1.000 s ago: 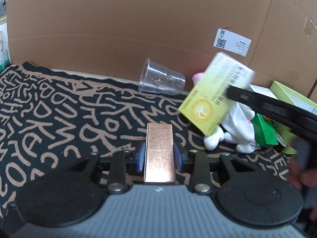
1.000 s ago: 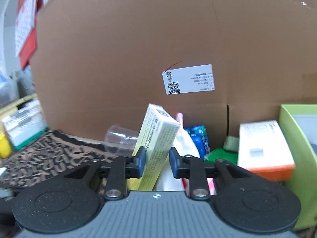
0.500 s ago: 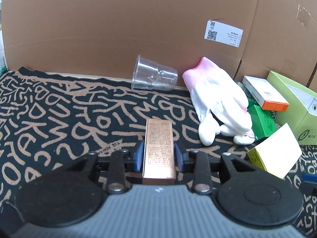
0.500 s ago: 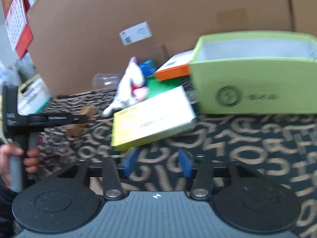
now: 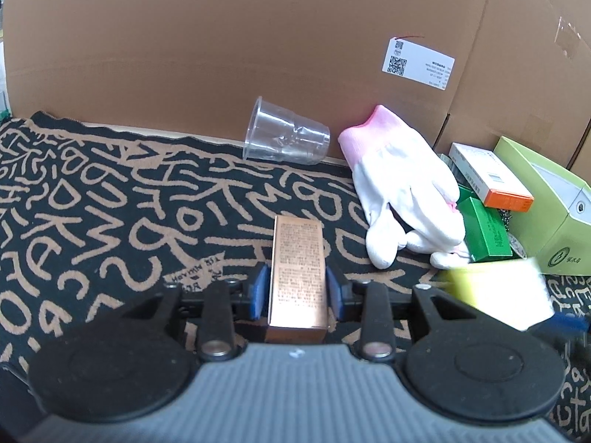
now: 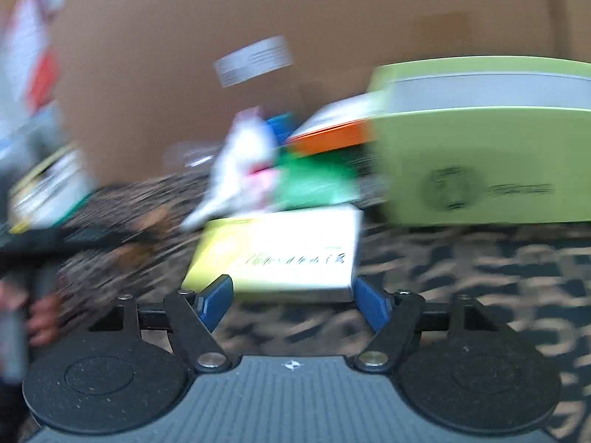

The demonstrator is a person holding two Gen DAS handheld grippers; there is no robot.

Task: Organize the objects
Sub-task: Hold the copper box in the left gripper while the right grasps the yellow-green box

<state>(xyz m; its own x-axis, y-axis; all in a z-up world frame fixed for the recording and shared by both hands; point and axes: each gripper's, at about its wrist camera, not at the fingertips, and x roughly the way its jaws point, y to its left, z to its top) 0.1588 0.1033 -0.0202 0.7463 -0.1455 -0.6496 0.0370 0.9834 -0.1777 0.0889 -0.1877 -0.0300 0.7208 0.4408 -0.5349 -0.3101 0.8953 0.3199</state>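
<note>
My right claw [image 6: 291,297] is opening, the yellow box [image 6: 280,251] lying crosswise just ahead between its jaws, while my left claw [image 5: 295,289] pinches the copper box [image 5: 298,277].

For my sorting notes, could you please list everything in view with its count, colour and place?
mat: one, black with tan letters, under everything
cardboard wall: one, brown, behind the mat
cup: one, clear, on its side by the wall
glove: one, white with pink cuff, right of the cup
orange-ended box: one, white, behind the glove
green box: one, beside the glove
lime box: one, open, far right
yellow box: one, flat on the mat
copper box: one, in the left gripper
left gripper: shut on the copper box
right gripper: fingers opening, clear of the yellow box
</note>
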